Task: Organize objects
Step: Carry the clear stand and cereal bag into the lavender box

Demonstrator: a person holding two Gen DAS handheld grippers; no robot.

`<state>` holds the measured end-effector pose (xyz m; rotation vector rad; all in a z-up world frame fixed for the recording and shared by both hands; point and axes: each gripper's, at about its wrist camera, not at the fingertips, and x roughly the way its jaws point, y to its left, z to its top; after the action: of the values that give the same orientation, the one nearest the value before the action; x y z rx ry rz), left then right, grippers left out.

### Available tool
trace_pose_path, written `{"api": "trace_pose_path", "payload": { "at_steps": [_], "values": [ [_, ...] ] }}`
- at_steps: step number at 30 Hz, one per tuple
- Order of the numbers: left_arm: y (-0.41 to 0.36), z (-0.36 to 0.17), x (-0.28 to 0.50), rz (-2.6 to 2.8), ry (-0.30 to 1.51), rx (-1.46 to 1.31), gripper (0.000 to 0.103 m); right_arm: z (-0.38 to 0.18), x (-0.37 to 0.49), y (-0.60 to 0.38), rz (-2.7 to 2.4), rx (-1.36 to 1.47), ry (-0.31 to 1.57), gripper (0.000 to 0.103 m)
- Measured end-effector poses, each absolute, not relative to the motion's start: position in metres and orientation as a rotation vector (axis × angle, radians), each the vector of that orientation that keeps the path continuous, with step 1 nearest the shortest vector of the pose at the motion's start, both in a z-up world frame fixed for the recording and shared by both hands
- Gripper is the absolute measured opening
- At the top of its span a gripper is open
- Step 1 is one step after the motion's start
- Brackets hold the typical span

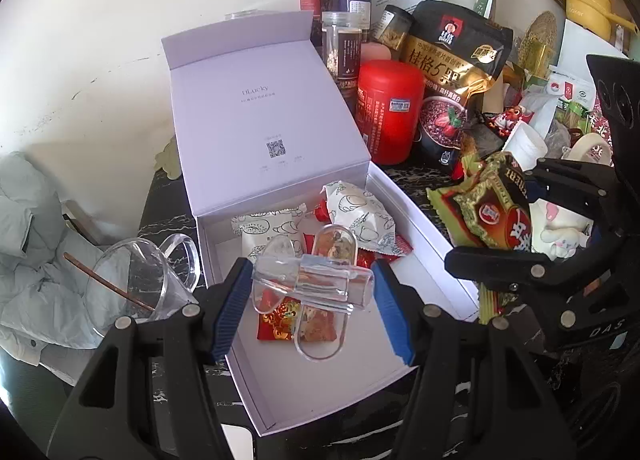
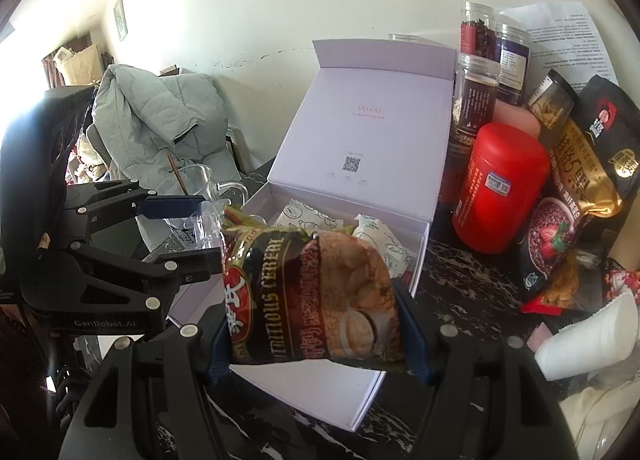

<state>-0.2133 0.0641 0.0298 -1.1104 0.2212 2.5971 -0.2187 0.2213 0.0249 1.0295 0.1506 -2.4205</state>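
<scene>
A grey jacket (image 1: 36, 260) fills the far left, cut off by the picture's edge. Beside it a glass mug (image 1: 148, 280) stands on the dark marbled tabletop (image 2: 460, 280), a thin brown stick leaning inside; its base is hidden behind the left tongs (image 1: 314, 292). Those tongs are part closed, blue pads pressing both ends of a clear plastic case (image 1: 312, 280) held over the white box (image 1: 320, 392). What the case contains is hard to tell, since packets below show through it. The box stands open, lid upright against the wall; white printed packets (image 1: 360, 215) and red packets (image 1: 280, 320) lie at its back and middle, and the near half of its floor is bare. The box's near corner reaches the tabletop's edge.

The right tongs (image 2: 316, 300) grip a cereal bag (image 2: 312, 296) by its sides, over the box's right rim; the bag hides much of the box interior from that camera. Right of the box, close against its lid, stand a red canister (image 2: 500, 187), jars (image 2: 476, 91) and an oat pouch (image 2: 580, 163). Further right the clutter is too jumbled to make out, and little tabletop is free there.
</scene>
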Motion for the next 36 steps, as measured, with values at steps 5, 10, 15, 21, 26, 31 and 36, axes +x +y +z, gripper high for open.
{"api": "trace_pose_path", "payload": {
  "at_steps": [5, 10, 15, 21, 26, 31, 36],
  "values": [
    [0.07, 0.013, -0.224, 2.596, 0.27, -1.137, 0.06, 0.01, -0.229, 0.22, -2.405, 1.061, 0.158, 0.069],
    [0.069, -0.002, -0.235, 2.575, 0.266, -1.192, 0.06, -0.005, -0.238, 0.22, -2.381, 1.097, 0.15, 0.069],
    [0.073, -0.015, -0.241, 2.56, 0.296, -1.216, 0.06, -0.018, -0.241, 0.218, -2.356, 1.133, 0.148, 0.069],
    [0.078, -0.034, -0.246, 2.527, 0.32, -1.256, 0.06, -0.03, -0.242, 0.215, -2.327, 1.15, 0.168, 0.069],
    [0.082, -0.048, -0.248, 2.498, 0.331, -1.298, 0.06, -0.04, -0.244, 0.215, -2.306, 1.186, 0.166, 0.069],
    [0.086, -0.056, -0.249, 2.493, 0.337, -1.319, 0.06, -0.044, -0.245, 0.213, -2.297, 1.19, 0.183, 0.069],
    [0.087, -0.059, -0.25, 2.489, 0.35, -1.321, 0.06, -0.046, -0.247, 0.211, -2.291, 1.198, 0.187, 0.069]
  ]
}}
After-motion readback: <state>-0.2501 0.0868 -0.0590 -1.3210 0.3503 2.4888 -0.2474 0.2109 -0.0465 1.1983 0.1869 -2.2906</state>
